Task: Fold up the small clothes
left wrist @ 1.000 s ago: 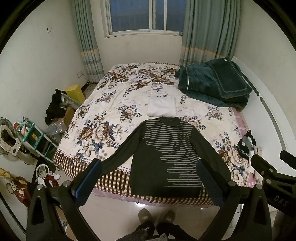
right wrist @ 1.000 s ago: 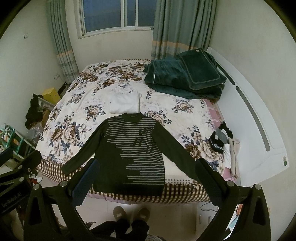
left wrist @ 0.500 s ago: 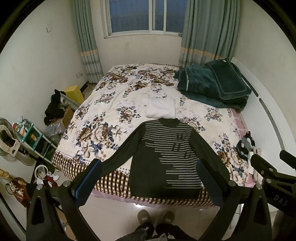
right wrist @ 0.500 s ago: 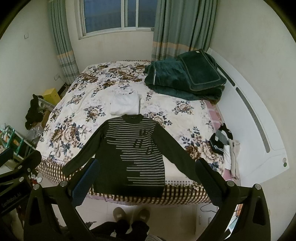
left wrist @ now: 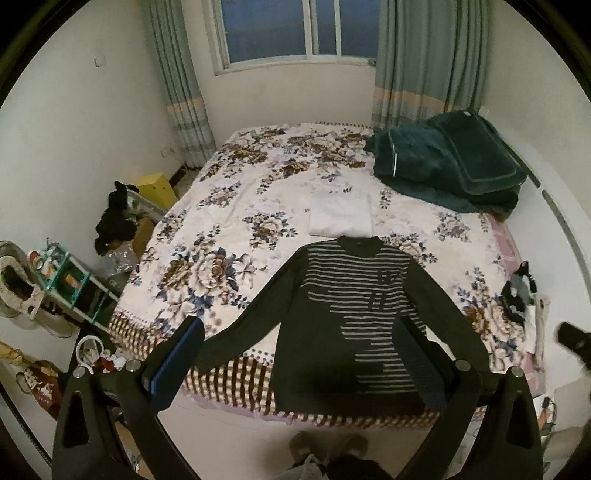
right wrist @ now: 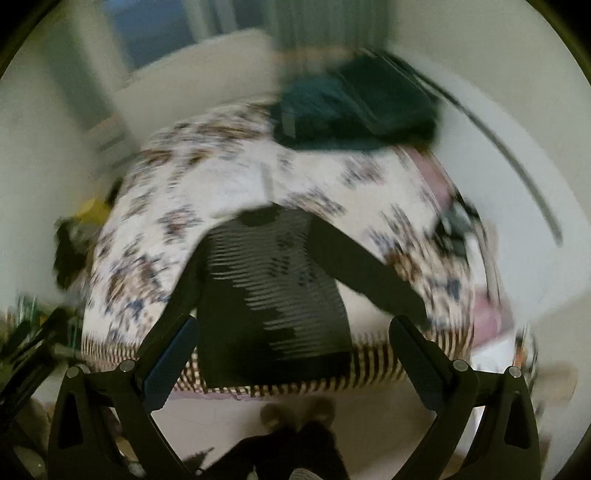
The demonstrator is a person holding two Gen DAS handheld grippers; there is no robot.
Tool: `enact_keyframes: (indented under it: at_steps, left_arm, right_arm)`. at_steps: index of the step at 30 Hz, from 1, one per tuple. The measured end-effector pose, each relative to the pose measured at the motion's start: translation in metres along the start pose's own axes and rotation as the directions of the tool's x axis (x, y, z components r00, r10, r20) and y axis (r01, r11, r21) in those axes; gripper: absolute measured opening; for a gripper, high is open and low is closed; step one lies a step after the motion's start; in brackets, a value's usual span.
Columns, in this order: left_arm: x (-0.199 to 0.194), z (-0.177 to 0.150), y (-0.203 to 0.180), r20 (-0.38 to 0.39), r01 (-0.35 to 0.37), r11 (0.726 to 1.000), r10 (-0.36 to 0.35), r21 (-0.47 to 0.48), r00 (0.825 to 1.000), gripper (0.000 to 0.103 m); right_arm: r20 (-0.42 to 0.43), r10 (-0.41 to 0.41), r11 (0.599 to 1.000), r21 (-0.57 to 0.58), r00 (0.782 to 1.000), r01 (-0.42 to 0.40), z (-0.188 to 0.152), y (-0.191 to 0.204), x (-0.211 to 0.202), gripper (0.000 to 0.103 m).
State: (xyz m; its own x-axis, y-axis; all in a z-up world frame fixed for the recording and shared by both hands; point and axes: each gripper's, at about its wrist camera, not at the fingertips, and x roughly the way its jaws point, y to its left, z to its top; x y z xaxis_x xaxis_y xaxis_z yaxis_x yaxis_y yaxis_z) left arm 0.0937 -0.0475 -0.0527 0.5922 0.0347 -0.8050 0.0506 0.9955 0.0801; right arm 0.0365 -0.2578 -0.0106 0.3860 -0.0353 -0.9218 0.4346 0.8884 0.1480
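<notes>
Two tongs are raised in front of the foot of a bed, both with jaws spread wide and holding nothing. Left tongs: blue-padded fingers frame the lower part of a dark striped sweater, well short of touching it. Right tongs: fingers likewise apart and bare; this view is heavily smeared, so fine detail cannot be read. The sweater lies flat, front up, on the floral bedspread, collar toward the window, both sleeves spread outward and down, hem at the checked border that hangs over the bed's foot. Just beyond the collar lies a folded white garment, its near edge at or touching the collar. A dark green folded blanket sits at the far right corner of the bed. A small heap of black, white and pale clothes rests at the bed's right edge. On the floor to the left stand a teal rack and a yellow box. The person's slippered feet show below, at the foot of the bed.
</notes>
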Motion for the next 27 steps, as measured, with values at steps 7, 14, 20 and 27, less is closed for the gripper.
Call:
enact_keyframes:
  at_steps: [7, 14, 20, 27]
  left_arm:
    - [0.118, -0.018, -0.027, -0.110, -0.056, 0.995, 0.065, 0.086, 0.992, 0.103]
    - [0.225, -0.034, -0.070, -0.207, -0.097, 0.991, 0.114, 0.089, 0.972, 0.103]
    - [0.315, -0.051, -0.113, -0.303, -0.177, 0.976, 0.208, 0.125, 0.930, 0.103]
    - [0.386, -0.074, -0.160, -0.356, -0.151, 0.975, 0.202, 0.165, 0.912, 0.103]
  right_arm:
    - [-0.148, -0.145, 0.907, 0.375, 0.978, 0.191, -0.016, -0.185, 0.141, 0.103]
    - [-0.299, -0.097, 0.763, 0.590, 0.949, 0.264, -0.036, -0.386, 0.327, 0.103]
    - [-0.389, 0.083, 0.654, 0.716, 0.918, 0.244, -0.070, -0.473, 0.484, 0.094]
    - [-0.419, 0.248, 0.697, 0.703, 0.873, 0.139, -0.086, -0.450, 0.574, 0.020]
